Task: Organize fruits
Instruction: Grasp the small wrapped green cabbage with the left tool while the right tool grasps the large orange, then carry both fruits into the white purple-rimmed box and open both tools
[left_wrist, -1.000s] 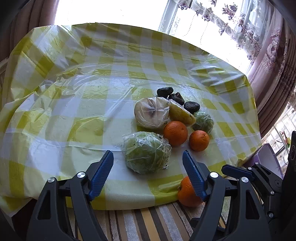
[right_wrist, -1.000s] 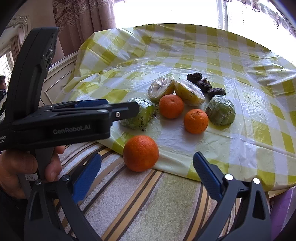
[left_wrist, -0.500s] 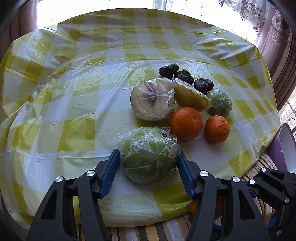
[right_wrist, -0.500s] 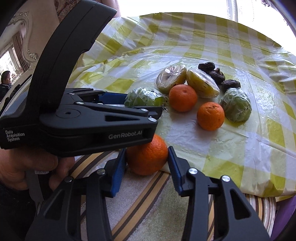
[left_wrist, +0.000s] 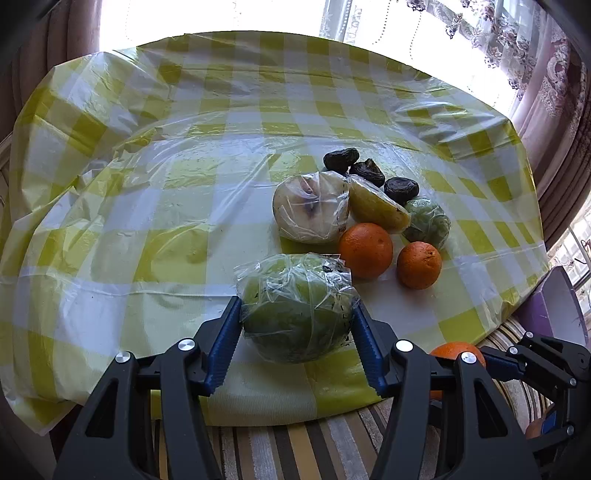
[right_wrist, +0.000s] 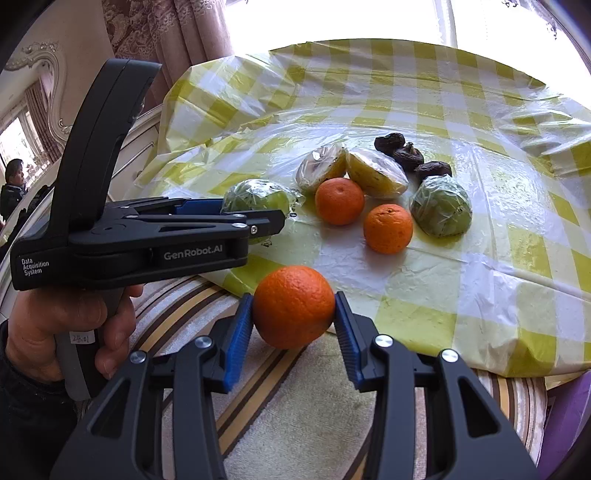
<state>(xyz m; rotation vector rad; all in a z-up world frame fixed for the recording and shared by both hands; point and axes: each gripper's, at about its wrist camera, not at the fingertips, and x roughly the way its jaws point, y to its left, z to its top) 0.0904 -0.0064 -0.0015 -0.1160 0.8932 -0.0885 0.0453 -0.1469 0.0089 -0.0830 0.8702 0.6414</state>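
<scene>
We see both tools already closed on fruit. The left hand-held gripper (left_wrist: 295, 325) has its blue pads pressed on the two sides of the wrapped green fruit (left_wrist: 297, 308), which sits on the checked cloth (left_wrist: 147, 206) near the front edge of the bench; its jaws have just been closing, and the fruit is between them. The right hand-held gripper (right_wrist: 294, 325) holds the loose orange (right_wrist: 293, 306), which lies off the cloth on the striped cover (right_wrist: 295, 406) just in front of the bench edge; these jaws also have just been closing, with the orange between the pads.

The relation that matters for the next move is the direction to the fruit group (left_wrist: 354, 210). From both tools it lies ahead, further in on the cloth, and in the left wrist view a little to the right. Two oranges (right_wrist: 340, 201) rest there close together, so we judge that the held orange belongs beside them. The right hand is the nearer one to this place. Round fruit has no long axis, so turning the wrist seems not needed.
</scene>
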